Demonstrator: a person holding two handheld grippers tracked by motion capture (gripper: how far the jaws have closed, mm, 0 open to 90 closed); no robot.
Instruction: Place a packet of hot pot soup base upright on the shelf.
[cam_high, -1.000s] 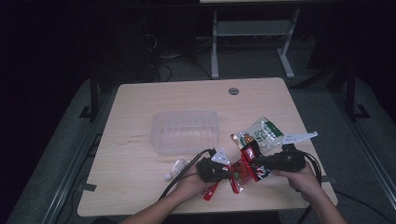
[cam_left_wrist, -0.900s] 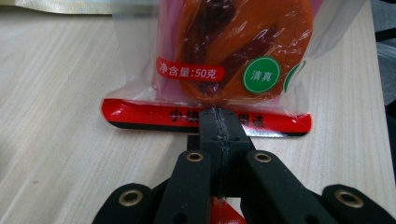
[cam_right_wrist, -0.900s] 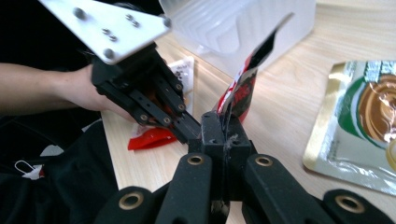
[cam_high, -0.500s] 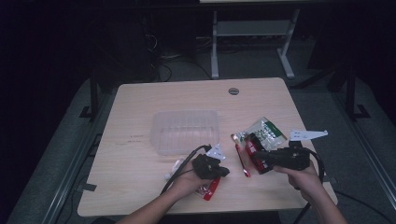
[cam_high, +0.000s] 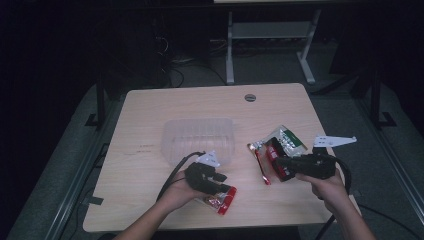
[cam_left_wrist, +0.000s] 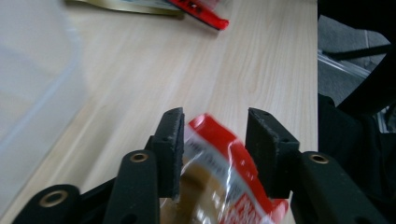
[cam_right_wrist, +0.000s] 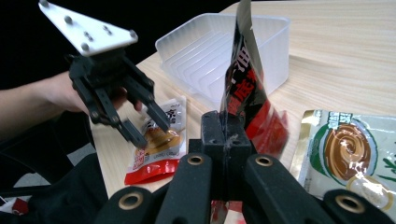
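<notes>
Snack packets, light, crinkly and slippery, are best pinched at sealed edges: right gripper (cam_right_wrist: 227, 128) is clamping the red-black packet (cam_right_wrist: 245, 88), while left gripper (cam_left_wrist: 214, 140), jaws just opening, is standing loose around the red-orange packet (cam_left_wrist: 219, 172).

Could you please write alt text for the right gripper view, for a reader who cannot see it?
The right gripper holds a red and black snack packet upright, its fingers shut on it. Across the wooden table, the left gripper hangs open over a small red-edged packet that lies flat. A clear plastic tray stands behind, and a green and white packet lies at the right.
</notes>
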